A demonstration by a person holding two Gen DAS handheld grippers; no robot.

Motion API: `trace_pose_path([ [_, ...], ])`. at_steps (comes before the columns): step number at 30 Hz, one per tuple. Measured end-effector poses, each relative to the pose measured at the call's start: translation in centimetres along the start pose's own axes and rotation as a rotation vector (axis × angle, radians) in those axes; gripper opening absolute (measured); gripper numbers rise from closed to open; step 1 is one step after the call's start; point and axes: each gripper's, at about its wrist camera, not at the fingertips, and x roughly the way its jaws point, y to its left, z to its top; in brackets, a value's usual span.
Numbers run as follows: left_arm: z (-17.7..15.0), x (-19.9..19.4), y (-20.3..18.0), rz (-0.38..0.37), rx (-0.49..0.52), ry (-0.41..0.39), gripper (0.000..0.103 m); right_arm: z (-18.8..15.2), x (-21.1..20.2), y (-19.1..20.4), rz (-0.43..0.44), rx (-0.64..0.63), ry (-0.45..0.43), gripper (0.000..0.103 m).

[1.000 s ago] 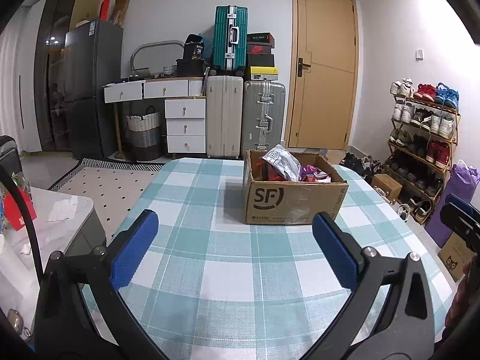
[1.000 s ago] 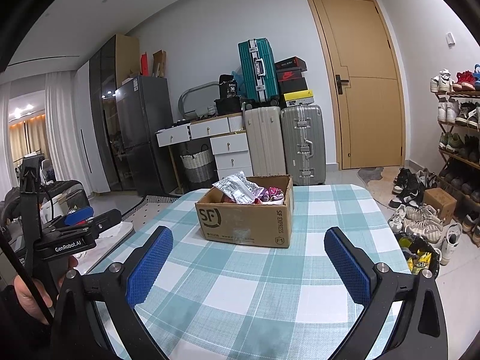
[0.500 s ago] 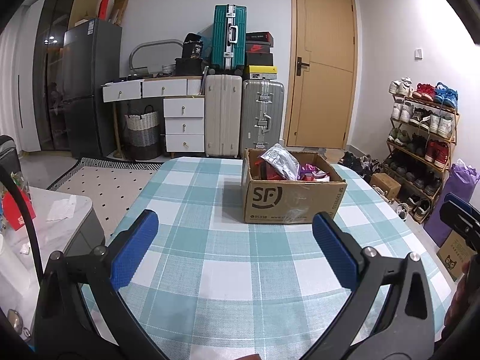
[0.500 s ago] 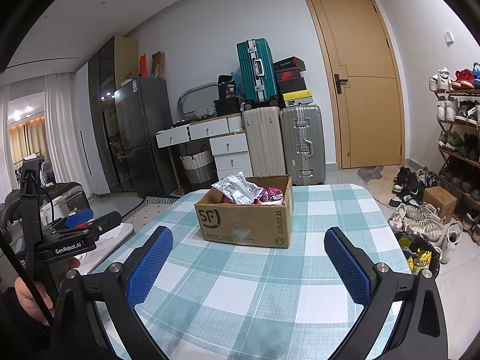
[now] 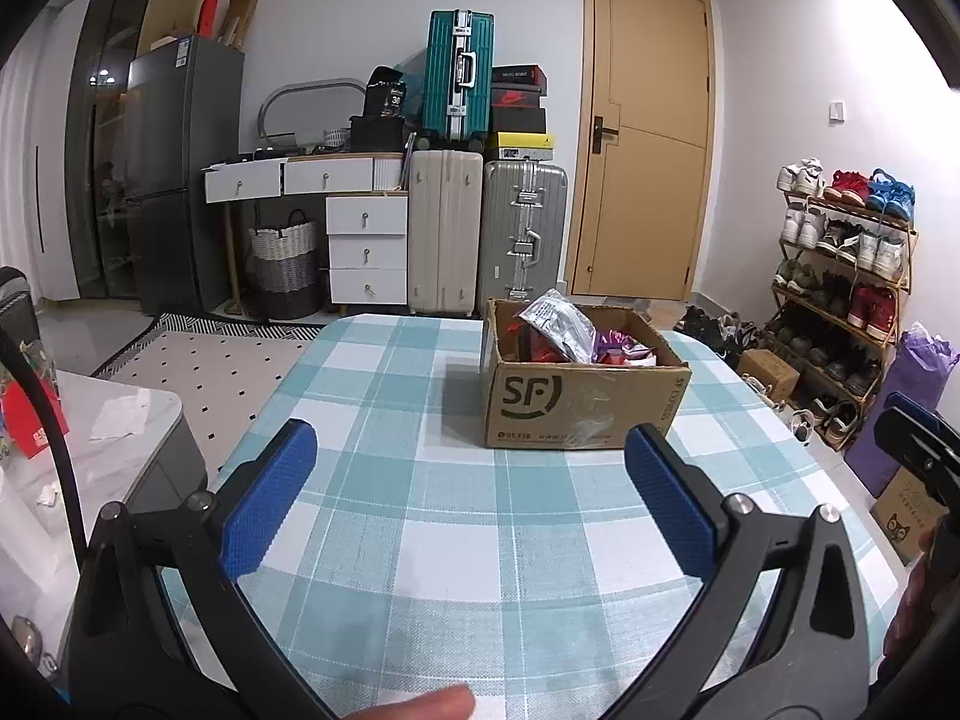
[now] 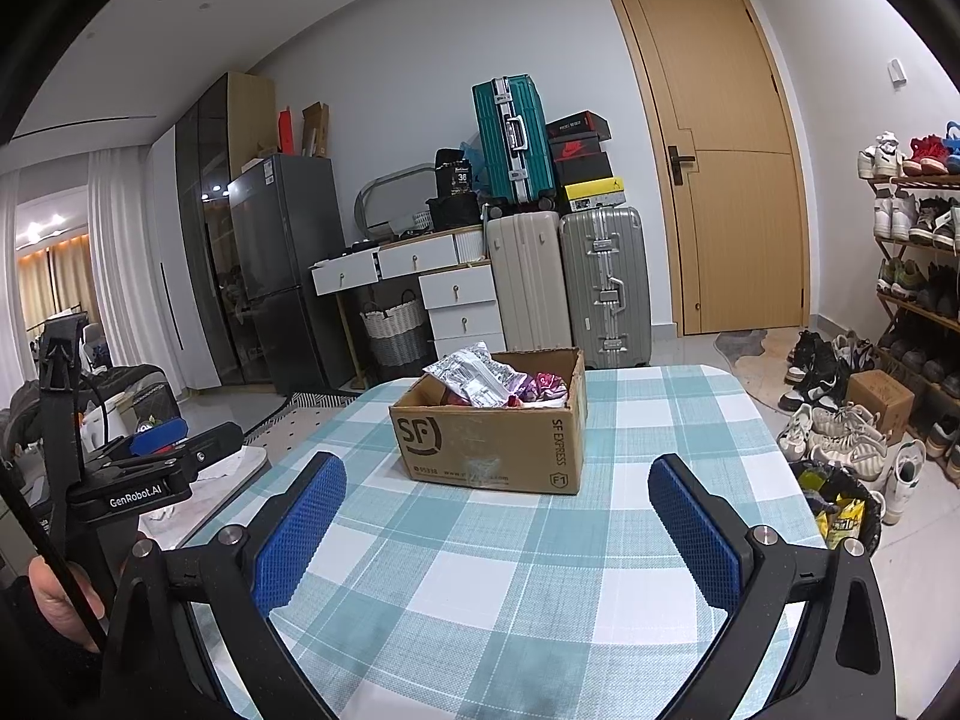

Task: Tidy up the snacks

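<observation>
A brown cardboard box marked SF stands on the far half of a table with a teal and white check cloth. Snack packets fill it: a silver bag sticks up, with red and purple packets beside it. My left gripper is open and empty above the near part of the table, short of the box. My right gripper is open and empty, also short of the box. The left gripper's body shows at the left of the right wrist view.
Behind the table stand suitcases, a white drawer unit, a dark fridge and a wooden door. A shoe rack and loose shoes lie to the right. A low white side table stands to the left.
Both grippers stay open and almost still. The box sits very slightly higher in the left wrist view, so that gripper has tilted down or dropped a little.
</observation>
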Motion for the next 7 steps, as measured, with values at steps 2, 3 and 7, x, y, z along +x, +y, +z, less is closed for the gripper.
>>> trace_pose_path([
  [2,-0.10,0.06,-0.06,-0.001,0.003,0.000,0.103,0.01,0.01,-0.01,-0.001,0.000,0.000,0.103],
  [3,-0.02,-0.01,-0.03,0.004,0.003,0.001,0.103,0.01,0.01,-0.03,0.000,0.000,0.000,0.103],
  [7,0.13,-0.11,0.26,0.025,0.001,-0.009,0.103,0.02,0.00,-0.05,0.000,0.001,0.000,0.103],
])
